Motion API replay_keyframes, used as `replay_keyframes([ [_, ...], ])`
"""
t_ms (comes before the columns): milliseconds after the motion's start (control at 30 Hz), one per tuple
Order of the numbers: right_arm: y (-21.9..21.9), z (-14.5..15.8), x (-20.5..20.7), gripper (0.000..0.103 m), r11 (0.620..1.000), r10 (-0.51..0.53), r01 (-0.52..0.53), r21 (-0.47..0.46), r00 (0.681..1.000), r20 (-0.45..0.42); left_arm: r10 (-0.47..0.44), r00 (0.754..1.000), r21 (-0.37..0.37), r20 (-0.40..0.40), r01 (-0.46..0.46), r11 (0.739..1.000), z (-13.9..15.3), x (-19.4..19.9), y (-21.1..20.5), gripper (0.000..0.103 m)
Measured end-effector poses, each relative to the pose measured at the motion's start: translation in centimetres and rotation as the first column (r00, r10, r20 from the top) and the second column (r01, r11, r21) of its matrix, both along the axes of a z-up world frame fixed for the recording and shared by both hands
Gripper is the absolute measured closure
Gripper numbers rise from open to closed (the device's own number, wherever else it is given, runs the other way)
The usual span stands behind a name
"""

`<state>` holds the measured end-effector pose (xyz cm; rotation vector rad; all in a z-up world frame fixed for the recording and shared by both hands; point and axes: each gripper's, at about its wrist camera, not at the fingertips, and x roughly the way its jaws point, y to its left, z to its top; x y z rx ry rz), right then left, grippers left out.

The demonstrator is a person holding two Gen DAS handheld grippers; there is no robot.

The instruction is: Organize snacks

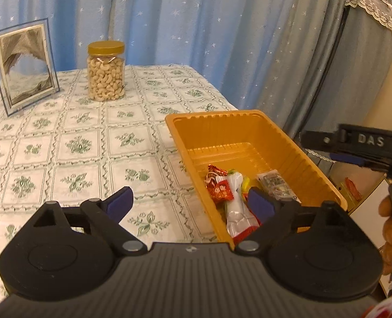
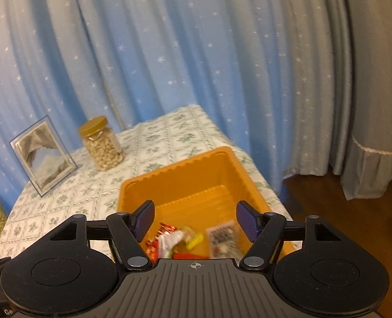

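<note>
Both the left gripper (image 1: 189, 200) and right gripper (image 2: 194, 218) hang released over the orange tray (image 1: 251, 129), wrapped snacks (image 1: 229, 196) seemingly dropped inside.

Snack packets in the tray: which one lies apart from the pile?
The clear packet with dark print, alone toward the right wall of the tray. The red and white packets overlap in a heap left of it.

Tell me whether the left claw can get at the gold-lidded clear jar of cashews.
Probably yes. The left claw is open and empty, and only bare tablecloth lies between it and the jar of cashews.
</note>
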<state>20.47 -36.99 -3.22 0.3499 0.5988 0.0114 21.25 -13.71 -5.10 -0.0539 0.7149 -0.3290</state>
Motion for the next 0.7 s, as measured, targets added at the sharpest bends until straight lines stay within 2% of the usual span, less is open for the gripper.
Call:
replay_keyframes([
  [333, -0.2, 0.8, -5.9, 0.032, 0.999, -0.053, 0.053, 0.004, 0.997, -0.064, 0.036, 0.999, 0.0, 0.0, -0.036, 0.999, 1.3, -4.1, 0.4, 0.0],
  [700, 2.6, 3.6, -12.7, 0.024, 0.997, -0.056, 0.053, -0.052, 0.997, -0.06, 0.066, 0.998, -0.031, -0.006, -0.066, 0.997, 4.3, -9.7, 2.2, 0.0],
])
